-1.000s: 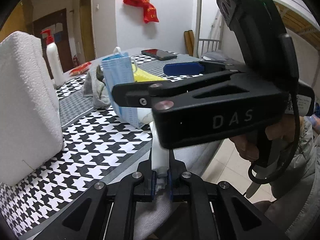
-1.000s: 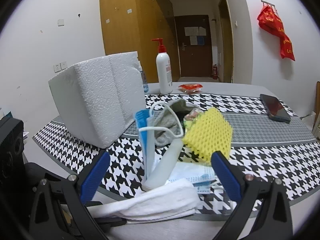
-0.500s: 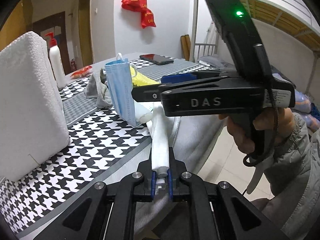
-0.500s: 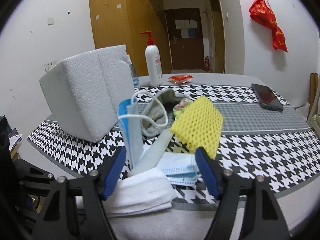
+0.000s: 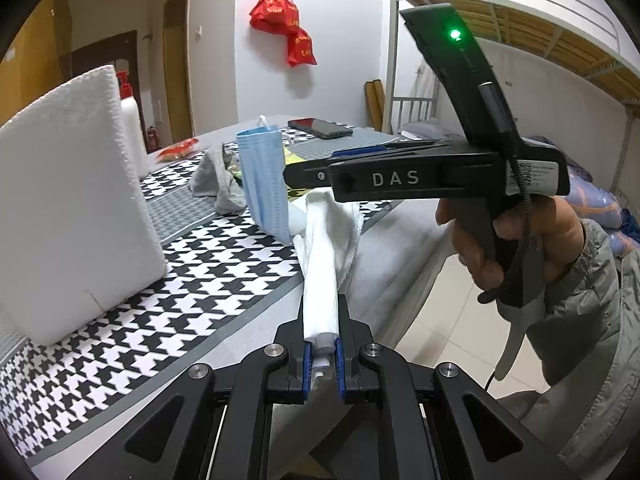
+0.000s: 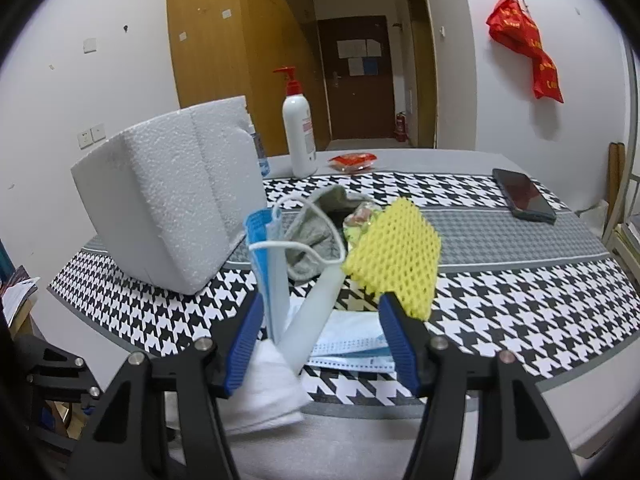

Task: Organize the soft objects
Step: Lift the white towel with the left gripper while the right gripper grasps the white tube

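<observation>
— Left gripper (image 5: pixel 322 354), bottom centre of the left wrist view: black linkage arms, round silver screws, blue pads on the fingers (image 5: pixel 306 368).
— Right gripper (image 6: pixel 322 348), bottom of the right wrist view: same black frame, same silver screws, long blue ribbed pads.
— Seen side-on at right of the left wrist view: black body lettered "DAS" in white, white label strip, black cable, green light glowing on the slanted top piece.
— Hand (image 5: pixel 516 240) at right there, in a grey puffy sleeve (image 5: pixel 592 300).
</observation>
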Motion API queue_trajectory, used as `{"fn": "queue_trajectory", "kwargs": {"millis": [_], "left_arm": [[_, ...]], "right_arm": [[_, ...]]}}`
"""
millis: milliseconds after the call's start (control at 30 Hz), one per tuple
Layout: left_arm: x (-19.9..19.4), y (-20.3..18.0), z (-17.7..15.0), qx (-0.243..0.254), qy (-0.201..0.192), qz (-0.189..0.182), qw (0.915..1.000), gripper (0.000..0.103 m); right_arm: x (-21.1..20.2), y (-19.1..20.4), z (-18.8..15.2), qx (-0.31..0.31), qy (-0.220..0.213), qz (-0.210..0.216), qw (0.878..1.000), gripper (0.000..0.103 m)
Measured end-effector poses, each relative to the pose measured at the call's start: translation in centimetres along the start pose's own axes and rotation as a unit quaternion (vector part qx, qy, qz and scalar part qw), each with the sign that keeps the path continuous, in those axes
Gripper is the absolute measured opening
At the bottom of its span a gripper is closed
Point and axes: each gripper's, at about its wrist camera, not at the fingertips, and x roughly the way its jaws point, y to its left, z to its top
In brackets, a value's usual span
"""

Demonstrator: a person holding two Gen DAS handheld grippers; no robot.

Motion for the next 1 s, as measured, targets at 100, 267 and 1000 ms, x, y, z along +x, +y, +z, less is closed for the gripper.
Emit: {"fn": "queue_trajectory", "kwargs": {"millis": [100,267,1000], "left_arm": [[-1.6,0.4,-0.9,-0.001,-0.005,0.0,1.0,0.01],[-4.8,1.0,-2.5,-0.001,-0.012,0.009,0.9999,0.01],[-15.9,6.9,-8.2,-0.026,-0.026,0.041,0.9985,0.01]], "right_arm": [[0.6,0.5,0.0,-0.006,0.012,-0.007,1.0,0.06],[1.3,1.3,0.2,-0.013,0.022,-0.005,1.0,0.05],[2.4,1.8,-0.4,0.012,0.056,-0.01,0.998,0.034]]}}
